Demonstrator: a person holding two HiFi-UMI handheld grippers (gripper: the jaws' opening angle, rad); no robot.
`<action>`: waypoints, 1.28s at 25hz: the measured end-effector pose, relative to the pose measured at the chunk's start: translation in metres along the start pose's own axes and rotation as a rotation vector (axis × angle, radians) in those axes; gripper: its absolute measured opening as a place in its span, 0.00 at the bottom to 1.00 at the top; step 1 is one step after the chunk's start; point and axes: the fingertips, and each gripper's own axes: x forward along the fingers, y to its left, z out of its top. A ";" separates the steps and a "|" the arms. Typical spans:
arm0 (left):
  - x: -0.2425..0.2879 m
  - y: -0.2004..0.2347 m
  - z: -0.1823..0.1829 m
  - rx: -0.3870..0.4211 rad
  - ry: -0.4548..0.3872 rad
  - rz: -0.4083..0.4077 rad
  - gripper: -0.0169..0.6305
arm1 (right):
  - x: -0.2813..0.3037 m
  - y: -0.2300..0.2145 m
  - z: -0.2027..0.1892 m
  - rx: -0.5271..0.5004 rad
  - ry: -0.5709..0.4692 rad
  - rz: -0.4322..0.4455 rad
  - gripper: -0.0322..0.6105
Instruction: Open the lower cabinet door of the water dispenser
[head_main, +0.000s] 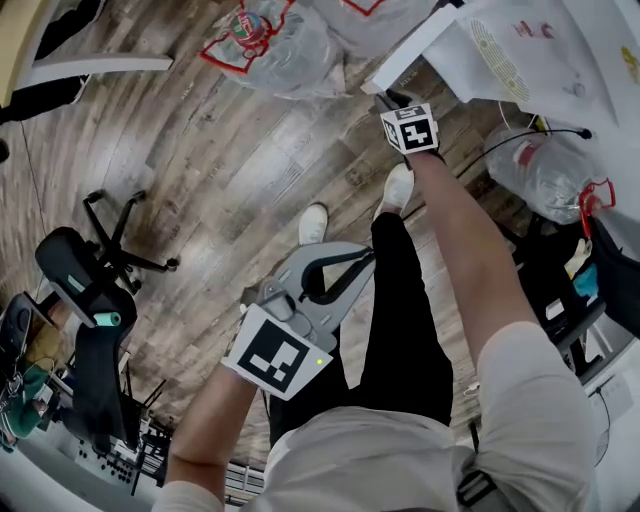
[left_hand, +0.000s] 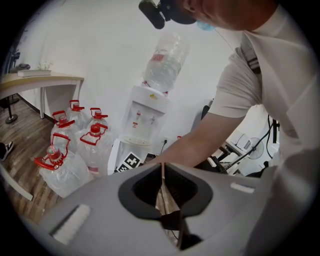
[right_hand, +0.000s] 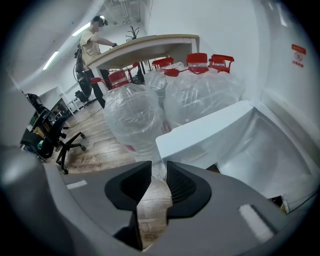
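The water dispenser stood against the white wall with an inverted bottle on top. Its lower cabinet door was already swung wide open. The panel stood upright on its hinge side. Its top edge ran out from the front of the dispenser toward the wood floor, and the free edge pointed away from the cabinet. The open compartment behind the door showed white walls.

The right gripper was held just off the door's free edge, on the side away from the dispenser, and pointed steeply down. Its jaws stood a little apart with nothing between them; only floor and a clear jug showed through the gap. The door's top edge lay just beyond the jaw tips. I could not tell whether they touched it.

The left gripper was well back from the dispenser, close to the person's body. Its jaws were pressed together to a thin slit and held nothing.

A cluster of red-capped water jugs sat on the floor beside the dispenser, on the door's side. Beyond them stood a light wooden table. A black office chair was far out from the dispenser across the floor. Another person stood by the table's far end.
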 end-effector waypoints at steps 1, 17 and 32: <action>-0.002 0.001 -0.002 -0.005 -0.004 0.004 0.12 | 0.003 0.002 0.003 -0.003 0.000 0.001 0.20; -0.028 0.008 -0.019 -0.026 -0.051 0.026 0.12 | 0.011 0.019 0.031 -0.061 0.015 -0.012 0.20; -0.052 -0.047 -0.001 0.166 -0.019 -0.102 0.12 | -0.147 0.075 -0.004 0.013 -0.058 0.003 0.17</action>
